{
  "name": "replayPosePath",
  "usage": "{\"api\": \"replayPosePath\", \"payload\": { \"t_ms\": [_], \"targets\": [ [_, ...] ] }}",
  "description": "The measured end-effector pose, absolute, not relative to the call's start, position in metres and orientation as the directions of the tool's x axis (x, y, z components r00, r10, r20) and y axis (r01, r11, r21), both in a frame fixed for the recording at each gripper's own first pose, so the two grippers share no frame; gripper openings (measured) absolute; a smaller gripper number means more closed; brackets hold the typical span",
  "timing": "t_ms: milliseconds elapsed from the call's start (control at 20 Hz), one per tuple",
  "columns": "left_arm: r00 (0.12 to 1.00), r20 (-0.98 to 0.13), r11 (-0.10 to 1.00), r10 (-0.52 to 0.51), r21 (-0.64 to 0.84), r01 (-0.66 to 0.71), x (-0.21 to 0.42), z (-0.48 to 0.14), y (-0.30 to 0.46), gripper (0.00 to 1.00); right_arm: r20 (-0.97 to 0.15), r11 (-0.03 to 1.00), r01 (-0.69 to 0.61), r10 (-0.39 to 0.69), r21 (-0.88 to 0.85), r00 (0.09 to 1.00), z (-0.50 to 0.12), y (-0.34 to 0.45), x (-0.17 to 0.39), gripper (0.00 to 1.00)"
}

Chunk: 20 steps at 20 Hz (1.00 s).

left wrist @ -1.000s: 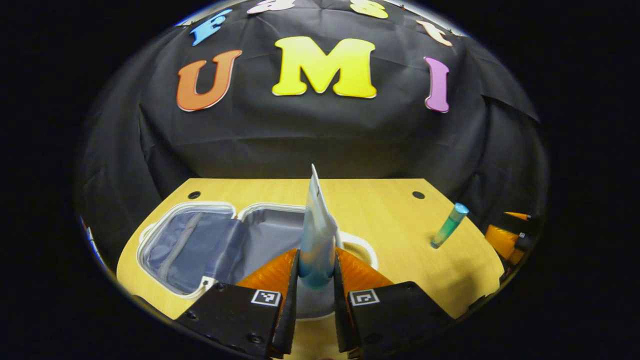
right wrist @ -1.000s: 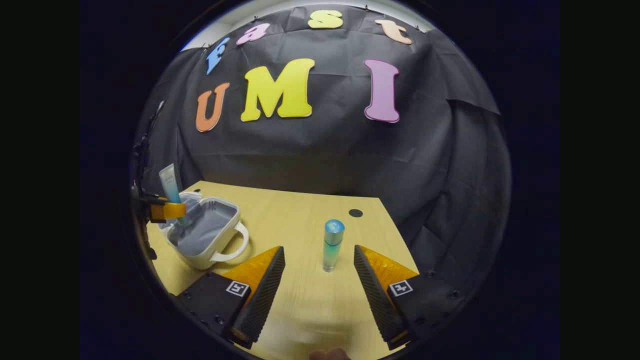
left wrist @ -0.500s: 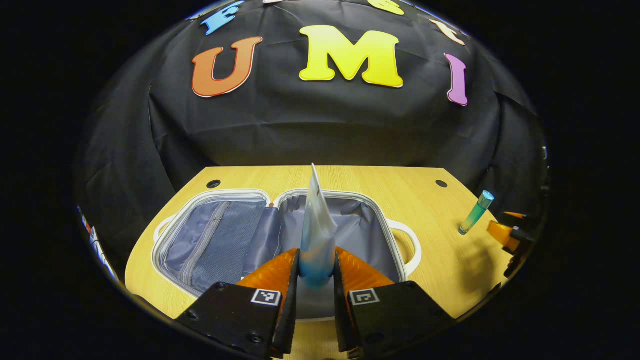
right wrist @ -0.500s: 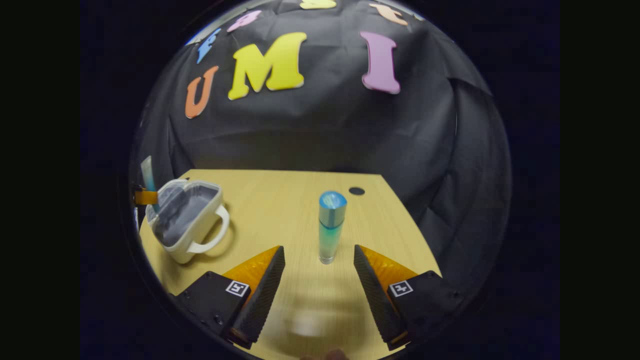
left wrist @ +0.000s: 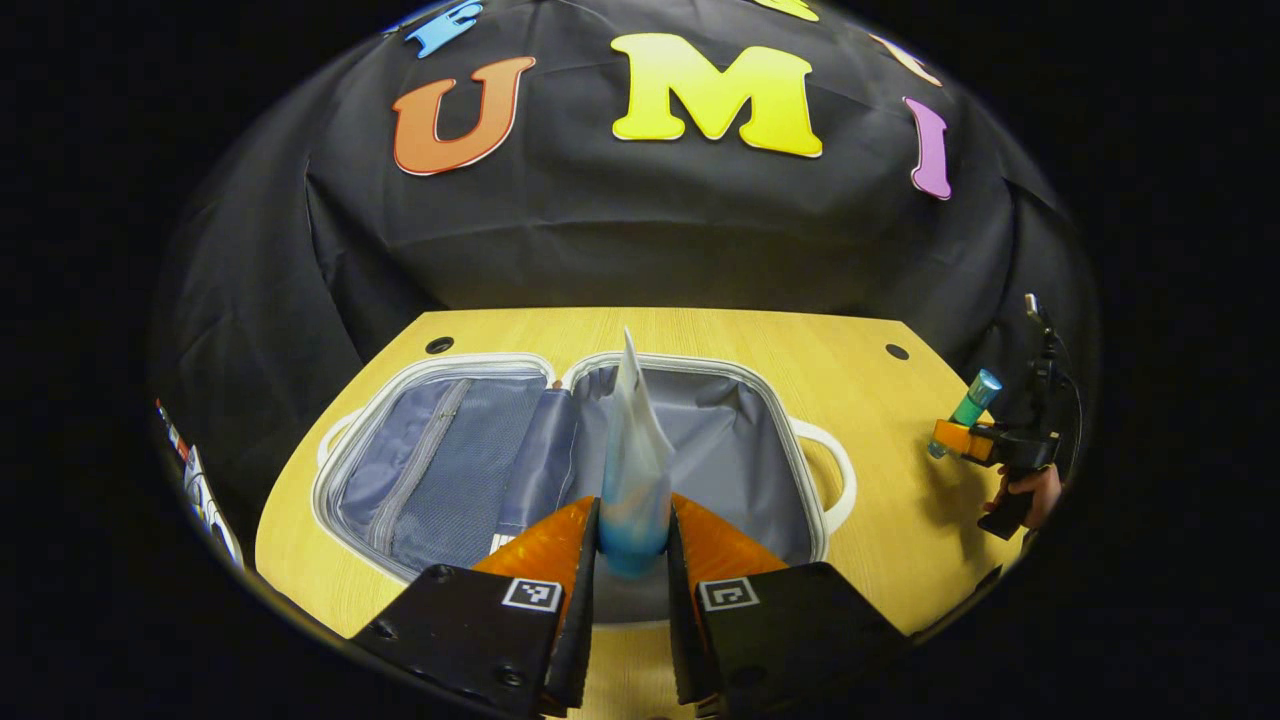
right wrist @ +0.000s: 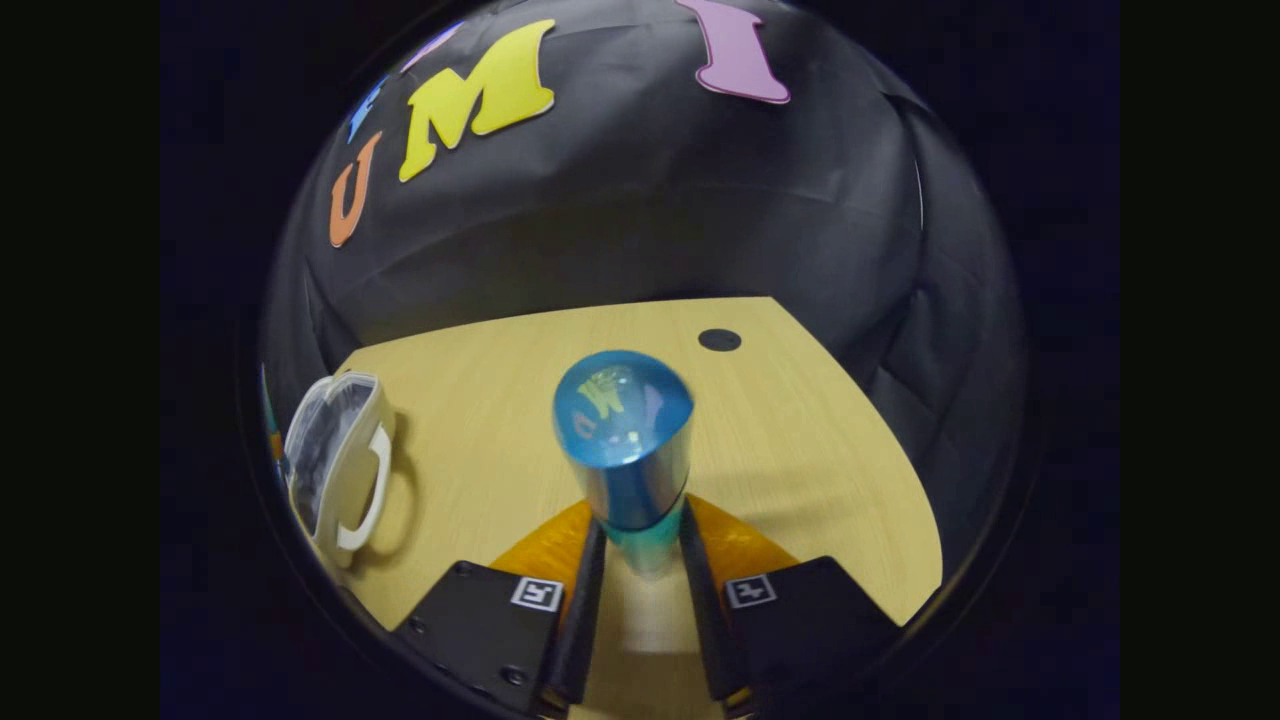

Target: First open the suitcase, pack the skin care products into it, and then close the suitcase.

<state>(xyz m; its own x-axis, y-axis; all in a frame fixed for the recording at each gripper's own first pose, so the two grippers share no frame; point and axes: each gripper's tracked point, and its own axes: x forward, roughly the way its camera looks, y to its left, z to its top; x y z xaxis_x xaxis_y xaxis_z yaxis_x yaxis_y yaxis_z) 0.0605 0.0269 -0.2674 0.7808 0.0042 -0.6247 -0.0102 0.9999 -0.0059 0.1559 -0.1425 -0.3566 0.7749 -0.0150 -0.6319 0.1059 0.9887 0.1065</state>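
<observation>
Over open suitcase (left wrist: 820,500), left gripper (left wrist: 633,560) clamps tube (left wrist: 632,470), right gripper (right wrist: 640,590) clamps bottle (right wrist: 625,440)

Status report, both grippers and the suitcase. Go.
Left gripper shut on tube, above open suitcase. Right gripper shut on bottle on the table. Nothing in the way.

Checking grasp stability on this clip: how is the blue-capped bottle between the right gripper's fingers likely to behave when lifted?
The bottle is tall and narrow, standing upright, so probably tippy if nudged. Its glossy cap and smooth round body suggest it may slip or twist between the right gripper fingers. Laid down in the suitcase, it would likely roll.
</observation>
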Motion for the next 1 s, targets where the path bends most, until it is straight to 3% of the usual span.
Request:
{"api": "replayPosePath", "payload": {
  "t_ms": [300,600,800,950,1000],
  "targets": [
    [0.693,-0.721,1.0,0.0,0.017,0.018,0.065,-0.309,0.043,0.36,-0.661,0.985,0.057,0.068,0.166,0.748,-0.33,-0.111,0.138,0.33],
    [0.538,-0.842,0.998,0.034,0.058,0.028,0.065,-0.358,0.053,0.36,-0.636,0.953,-0.092,0.262,0.288,0.726,-0.266,-0.043,0.085,0.35],
    [0.506,-0.858,0.993,0.085,0.113,0.024,0.074,-0.368,0.058,0.35,-0.617,0.918,-0.179,0.374,0.355,0.692,-0.234,-0.005,0.058,0.35],
    [0.484,-0.871,0.995,0.079,0.101,0.019,0.086,-0.379,0.055,0.39,-0.596,0.903,-0.199,0.404,0.381,0.694,-0.217,0.01,0.049,0.35],
    [0.478,-0.875,0.996,0.076,0.091,0.009,0.086,-0.376,0.052,0.46,-0.593,0.904,-0.205,0.403,0.374,0.697,-0.213,0.011,0.048,0.35]
  ]
}}
